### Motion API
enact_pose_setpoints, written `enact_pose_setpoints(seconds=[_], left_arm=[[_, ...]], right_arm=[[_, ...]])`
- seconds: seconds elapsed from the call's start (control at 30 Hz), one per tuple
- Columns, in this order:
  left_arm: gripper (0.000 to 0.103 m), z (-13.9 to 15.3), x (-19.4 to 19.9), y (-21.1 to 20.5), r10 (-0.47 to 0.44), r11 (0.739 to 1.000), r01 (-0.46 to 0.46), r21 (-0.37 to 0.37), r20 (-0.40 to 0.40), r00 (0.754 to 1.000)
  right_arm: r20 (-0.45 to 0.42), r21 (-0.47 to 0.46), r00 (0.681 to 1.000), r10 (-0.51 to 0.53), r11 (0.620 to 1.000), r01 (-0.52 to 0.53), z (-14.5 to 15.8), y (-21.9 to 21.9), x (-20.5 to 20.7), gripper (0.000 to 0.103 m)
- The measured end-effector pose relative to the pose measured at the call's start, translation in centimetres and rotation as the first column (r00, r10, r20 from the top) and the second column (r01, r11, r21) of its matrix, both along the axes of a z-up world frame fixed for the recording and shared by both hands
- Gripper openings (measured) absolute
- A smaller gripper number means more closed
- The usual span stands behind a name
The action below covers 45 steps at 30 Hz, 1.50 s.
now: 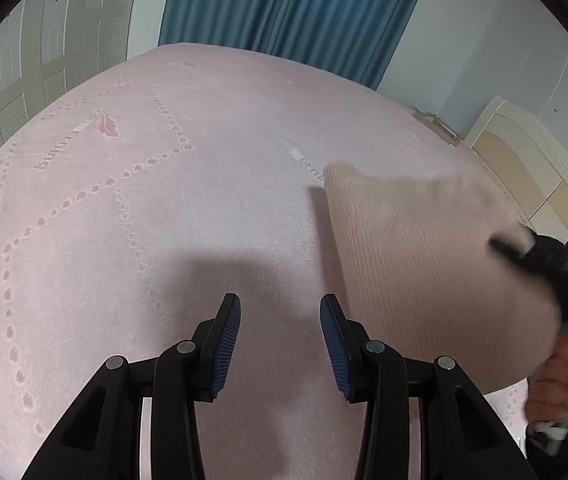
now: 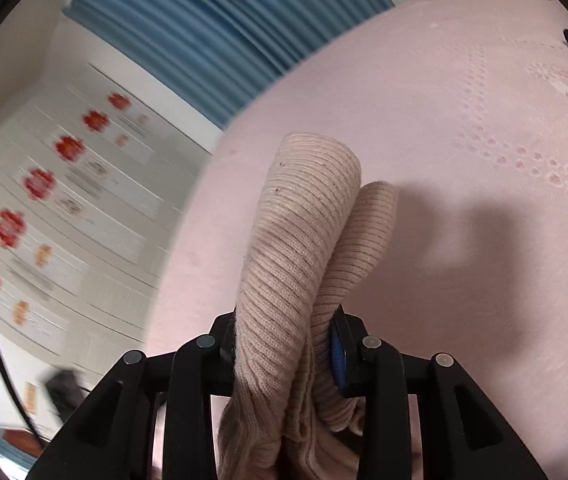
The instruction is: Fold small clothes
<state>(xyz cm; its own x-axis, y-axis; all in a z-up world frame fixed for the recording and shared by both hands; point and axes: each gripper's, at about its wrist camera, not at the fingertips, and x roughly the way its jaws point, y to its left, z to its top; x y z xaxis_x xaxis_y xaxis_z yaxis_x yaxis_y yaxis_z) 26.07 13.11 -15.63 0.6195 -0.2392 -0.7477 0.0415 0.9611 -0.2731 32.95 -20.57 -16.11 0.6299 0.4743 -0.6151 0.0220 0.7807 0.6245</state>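
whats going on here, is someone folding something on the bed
A person is working over a pink bedspread with a handheld gripper in each hand. The right gripper is shut on a bunched-up beige knit garment, holding it up off the bed. The left gripper is open and holds nothing, above bare bedspread beside the garment. Nothing looks neatly folded yet; the knit is doubled over in the right gripper's hold, not laid flat.

Two wrist fisheyes low over one pink bedspread [image 1: 164, 220], both facing the blue curtain [image 2: 224, 32]
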Motion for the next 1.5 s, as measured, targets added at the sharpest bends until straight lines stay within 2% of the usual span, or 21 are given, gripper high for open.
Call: enact_pose_setpoints(seconds=[0.03,0.13,0.17,0.23,0.3,0.4,0.47,0.53,0.63,0.73,0.77,0.8,0.83,0.9,1.0,1.1,1.13,1.27,1.4,1.5], left_arm=[[0.039,-0.6,0.5,-0.2,-0.002,1.0,0.002,0.0,-0.009,1.0],[0.039,-2.0,1.4,-0.8,-0.008,1.0,0.008,-0.01,-0.04,0.999],[0.039,-2.4,1.4,-1.1,-0.012,1.0,0.011,-0.014,-0.047,0.999],[0.039,-3.0,1.2,-1.5,-0.029,0.999,0.027,-0.032,-0.054,0.998],[0.039,-3.5,0.7,-1.7,-0.06,0.996,0.056,-0.074,-0.056,0.997],[0.039,-3.9,-0.2,-2.7,-0.118,0.986,0.109,-0.128,-0.062,0.991],[0.039,-4.1,-1.2,-3.8,-0.156,0.984,0.149,-0.101,-0.063,0.986],[0.039,-4.8,-2.1,-4.9,-0.182,0.982,0.177,-0.066,-0.079,0.98],[0.039,-5.5,-2.9,-6.0,-0.198,0.979,0.189,-0.081,-0.114,0.974],[0.039,-5.7,-3.3,-7.1,-0.206,0.977,0.197,-0.082,-0.125,0.97],[0.039,-5.8,-3.2,-7.4,-0.209,0.977,0.201,-0.077,-0.128,0.969],[0.039,-5.7,-3.3,-7.8,-0.209,0.977,0.201,-0.073,-0.131,0.969],[0.039,-5.8,-3.1,-8.0,-0.208,0.977,0.2,-0.071,-0.137,0.969],[0.039,-5.9,-2.9,-8.3,-0.208,0.977,0.199,-0.081,-0.138,0.968],[0.039,-5.7,-2.8,-8.3,-0.206,0.976,0.195,-0.093,-0.129,0.97],[0.039,-5.7,-2.5,-8.1,-0.208,0.974,0.194,-0.113,-0.124,0.97],[0.039,-5.7,-2.4,-8.0,-0.206,0.974,0.192,-0.118,-0.126,0.97],[0.039,-5.7,-1.8,-8.2,-0.197,0.976,0.183,-0.114,-0.131,0.972],[0.039,-5.8,-0.5,-8.6,-0.201,0.976,0.187,-0.114,-0.126,0.971],[0.039,-5.5,0.8,-9.1,-0.203,0.973,0.188,-0.134,-0.111,0.973]], right_arm=[[-0.065,-0.035,0.998,-0.017,0.999,0.015,-2.6,-1.1,0.7,0.034],[-0.211,-0.07,0.972,-0.099,0.994,0.086,-7.8,-4.1,2.1,0.035],[-0.229,0.029,0.969,-0.092,0.994,0.101,-9.5,-5.9,2.1,0.036],[-0.242,0.119,0.968,-0.06,0.989,0.091,-10.4,-7.4,1.9,0.041],[-0.234,0.096,0.972,-0.037,0.994,0.061,-9.9,-7.8,1.3,0.044],[-0.162,-0.022,0.987,-0.016,1.0,0.013,-7.2,-7.4,-0.5,0.044],[-0.101,-0.109,0.995,-0.016,0.994,0.005,-5.2,-7.0,-2.4,0.044],[-0.063,-0.142,0.998,-0.008,0.99,-0.001,-4.0,-6.8,-4.0,0.044],[-0.033,-0.181,0.999,0.017,0.983,-0.023,-2.7,-6.8,-5.5,0.044],[-0.016,-0.225,0.999,0.043,0.973,-0.046,-2.7,-5.8,-7.5,0.044],[-0.014,-0.221,0.998,0.055,0.974,-0.057,-3.1,-5.0,-7.4,0.044],[-0.021,-0.211,0.997,0.07,0.975,-0.073,-3.7,-4.6,-7.3,0.04],[-0.04,-0.195,0.996,0.078,0.977,-0.085,-4.5,-4.5,-7.2,0.027],[-0.072,-0.192,0.994,0.077,0.977,-0.09,-5.8,-4.6,-6.7,0.014],[-0.04,-0.193,0.995,0.09,0.976,-0.096,-6.1,-4.6,-7.1,0.006],[0.021,-0.154,0.994,0.106,0.983,-0.102,-5.3,-5.1,-7.4,0.006],[0.005,-0.141,0.995,0.099,0.985,-0.097,-5.5,-5.5,-7.1,0.006],[-0.035,-0.092,0.998,0.059,0.994,-0.062,-5.9,-6.2,-5.8,0.022],[-0.005,-0.065,1.0,0.03,0.997,-0.031,-5.2,-6.4,-4.5,0.028],[-0.044,-0.057,0.999,-0.011,0.998,0.009,-5.5,-6.5,-2.7,0.029]])
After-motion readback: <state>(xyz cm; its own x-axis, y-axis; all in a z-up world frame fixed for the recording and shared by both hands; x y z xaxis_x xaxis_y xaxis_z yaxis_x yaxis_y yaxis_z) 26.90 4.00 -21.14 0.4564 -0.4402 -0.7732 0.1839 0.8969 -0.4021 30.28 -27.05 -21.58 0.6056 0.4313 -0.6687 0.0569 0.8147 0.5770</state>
